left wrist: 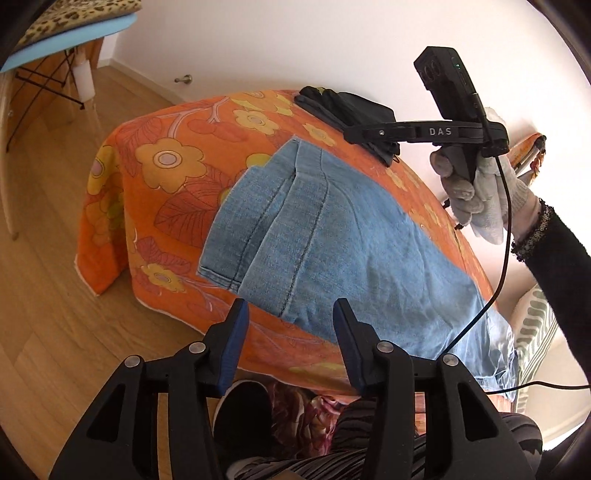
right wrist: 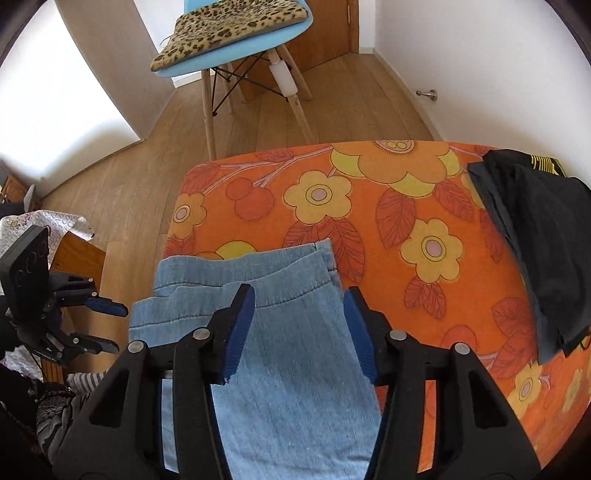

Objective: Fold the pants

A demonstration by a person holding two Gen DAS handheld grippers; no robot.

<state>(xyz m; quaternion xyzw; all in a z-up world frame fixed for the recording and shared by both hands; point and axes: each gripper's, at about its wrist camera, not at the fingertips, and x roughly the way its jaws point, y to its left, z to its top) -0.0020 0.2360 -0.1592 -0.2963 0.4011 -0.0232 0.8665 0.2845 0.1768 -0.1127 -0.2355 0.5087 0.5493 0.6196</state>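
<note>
Light blue jeans [left wrist: 332,240] lie folded lengthwise on a table under an orange flowered cloth [left wrist: 166,184], their hems toward its far left end. My left gripper [left wrist: 291,306] hangs open at the near table edge, with nothing between its pads. A gloved hand [left wrist: 465,192] holds my right gripper [left wrist: 349,132] over the far side. In the right wrist view, my right gripper [right wrist: 300,295] stands open just above the hem end of the jeans [right wrist: 295,369]; the denim shows between the fingers but the pads do not press it. The left gripper [right wrist: 110,326] is at the left, open.
Folded black garments [right wrist: 535,240] lie at the far right corner of the flowered cloth [right wrist: 369,206]. A blue chair with a leopard cushion [right wrist: 229,33] stands on the wooden floor beyond the table. A black cable [left wrist: 498,258] trails from the right gripper across the jeans.
</note>
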